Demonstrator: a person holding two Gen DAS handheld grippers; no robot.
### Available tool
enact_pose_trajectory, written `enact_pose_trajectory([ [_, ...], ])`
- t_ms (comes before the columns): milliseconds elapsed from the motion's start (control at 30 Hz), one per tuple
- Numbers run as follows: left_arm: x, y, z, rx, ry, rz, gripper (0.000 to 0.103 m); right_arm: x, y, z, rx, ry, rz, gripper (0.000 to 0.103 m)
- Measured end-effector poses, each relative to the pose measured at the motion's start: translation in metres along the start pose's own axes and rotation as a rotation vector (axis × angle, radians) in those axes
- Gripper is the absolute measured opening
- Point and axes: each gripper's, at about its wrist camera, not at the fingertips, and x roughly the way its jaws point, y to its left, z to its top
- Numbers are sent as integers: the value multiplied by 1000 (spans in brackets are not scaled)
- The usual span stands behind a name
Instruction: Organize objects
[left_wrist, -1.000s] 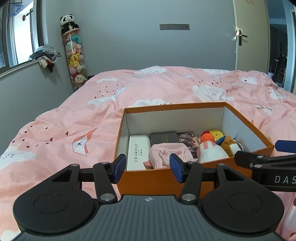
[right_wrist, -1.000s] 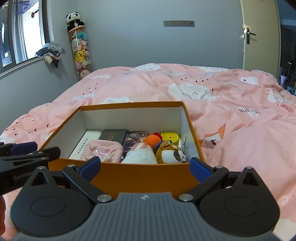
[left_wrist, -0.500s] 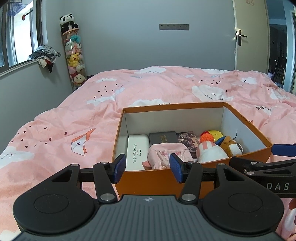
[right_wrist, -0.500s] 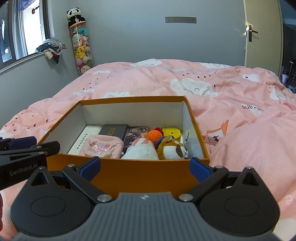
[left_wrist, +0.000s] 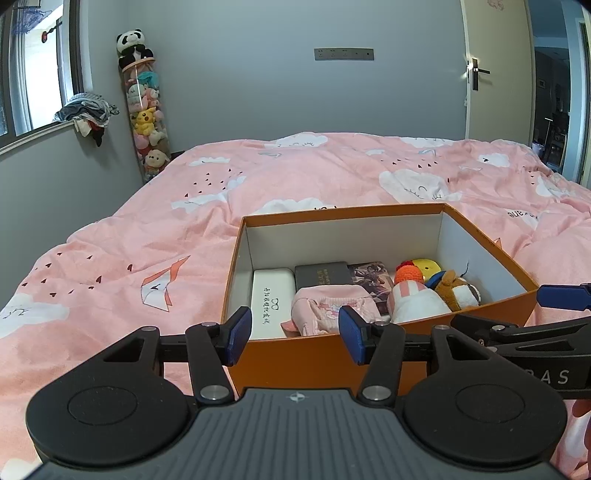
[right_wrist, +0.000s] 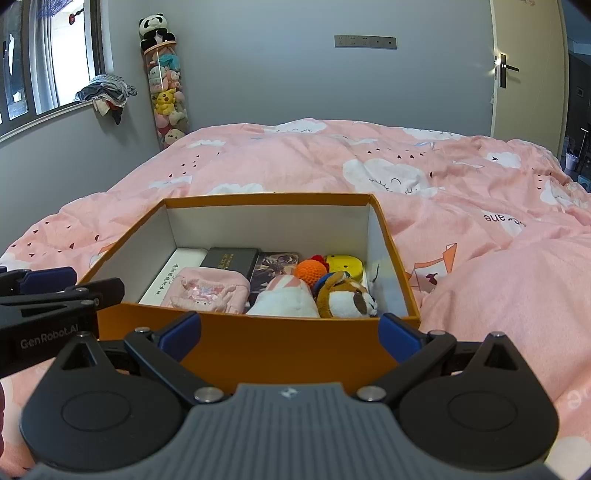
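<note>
An open orange box (left_wrist: 325, 356) (right_wrist: 280, 343) sits on the pink bed. Inside lie a white case (left_wrist: 271, 301), a black case (left_wrist: 323, 273), a pink pouch (left_wrist: 327, 308) (right_wrist: 207, 291), a picture card (left_wrist: 371, 278), an orange crochet ball (right_wrist: 309, 270), a yellow toy (right_wrist: 345, 263), a pink-and-white plush (right_wrist: 284, 299) and a brown plush (right_wrist: 345, 297). My left gripper (left_wrist: 293, 334) is open and empty just in front of the box's near wall. My right gripper (right_wrist: 290, 338) is wide open and empty, before the same wall.
The pink cloud-print duvet (left_wrist: 147, 258) surrounds the box, bunched up at the right (right_wrist: 517, 295). A tall clear tube of plush toys (left_wrist: 146, 110) stands in the far left corner. Clothes lie on the window sill (left_wrist: 86, 112). A door (left_wrist: 491, 74) is at the far right.
Both grippers have risen slightly and drawn back a little, so more of the box's inside shows. Nothing was picked up or released.
</note>
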Motion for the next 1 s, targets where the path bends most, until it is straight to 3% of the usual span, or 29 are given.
enact_pose_trajectory([
  [1000,-1,0,0,18,14,-8,62,0,2,-2,-8,14,-9,102],
])
